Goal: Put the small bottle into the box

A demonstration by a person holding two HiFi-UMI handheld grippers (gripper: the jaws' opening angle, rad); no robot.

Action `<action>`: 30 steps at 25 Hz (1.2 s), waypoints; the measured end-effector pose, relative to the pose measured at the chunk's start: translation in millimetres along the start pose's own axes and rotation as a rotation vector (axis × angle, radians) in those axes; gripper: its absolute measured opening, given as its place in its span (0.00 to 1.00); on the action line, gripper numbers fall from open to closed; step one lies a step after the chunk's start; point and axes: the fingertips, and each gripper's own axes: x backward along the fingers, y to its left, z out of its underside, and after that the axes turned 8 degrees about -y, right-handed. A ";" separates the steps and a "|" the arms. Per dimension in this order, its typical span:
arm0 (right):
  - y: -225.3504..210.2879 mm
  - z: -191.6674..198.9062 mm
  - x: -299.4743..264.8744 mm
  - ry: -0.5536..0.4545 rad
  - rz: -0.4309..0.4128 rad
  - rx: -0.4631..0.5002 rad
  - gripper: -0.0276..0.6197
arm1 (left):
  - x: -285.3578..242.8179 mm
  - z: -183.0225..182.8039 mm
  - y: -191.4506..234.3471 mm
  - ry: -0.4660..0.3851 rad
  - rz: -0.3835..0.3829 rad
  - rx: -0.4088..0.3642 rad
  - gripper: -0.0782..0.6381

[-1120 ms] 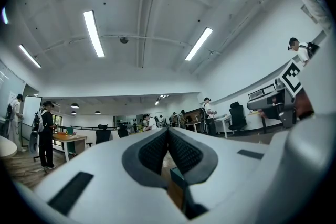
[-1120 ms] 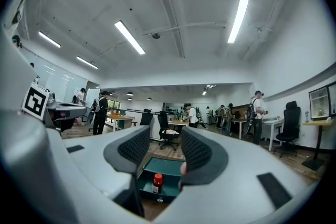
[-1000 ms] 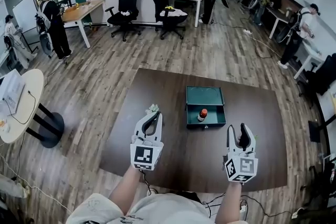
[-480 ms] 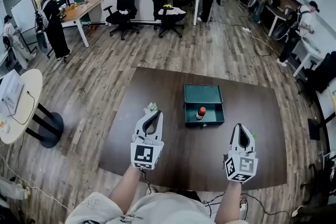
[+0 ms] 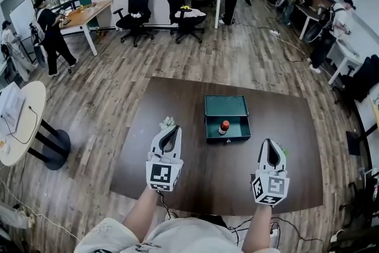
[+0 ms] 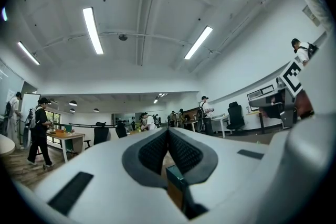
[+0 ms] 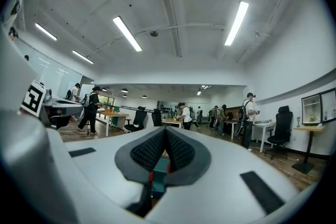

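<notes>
**A:** What changes?
**B:** We find the right gripper (image 5: pixel 271 143) with jaws pressed together and empty, wide a second ago; the left gripper (image 5: pixel 170 128) is likewise closed. The small red-capped bottle (image 5: pixel 224 127) lies inside the teal open box (image 5: pixel 237 105). We judge the task done.

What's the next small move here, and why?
Likely none toward the bottle: the small bottle already sits inside the green box. The left gripper and right gripper are both shut and empty at the near side of the table, apart from the box. I'd just hold both clear of the box and treat the placement as done.
</notes>
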 end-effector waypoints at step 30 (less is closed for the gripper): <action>-3.4 20.2 -3.8 0.040 -0.030 0.021 0.04 | 0.3 19.3 -11.5 0.040 -0.014 0.005 0.11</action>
